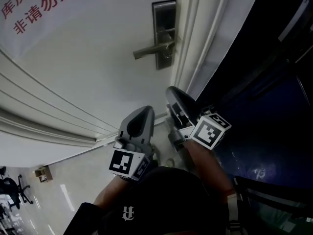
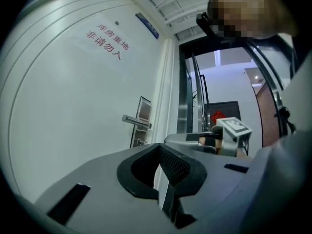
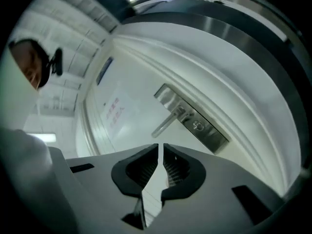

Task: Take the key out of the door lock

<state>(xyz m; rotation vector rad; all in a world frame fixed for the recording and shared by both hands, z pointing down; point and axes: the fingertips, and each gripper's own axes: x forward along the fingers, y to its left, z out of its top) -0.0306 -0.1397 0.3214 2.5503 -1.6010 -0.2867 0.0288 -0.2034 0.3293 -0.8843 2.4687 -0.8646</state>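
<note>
Hovering well short of the door lock [image 1: 164, 35], my left gripper [image 1: 141, 112] and right gripper [image 1: 174, 93] sit closed and empty; I judge pulling the key, indistinct here, remains.

1. The door lock [image 1: 164, 33] is a tall, narrow, dark metal plate, mounted upright on the white door [image 1: 88, 72], close to its right edge.
2. A brushed-metal lever handle [image 1: 151, 50] extends from the plate's middle, level, pointing away from that edge.
3. A round cylinder [image 3: 199, 125] sits below the lever.
4. The key is too small to make out with certainty.
</note>
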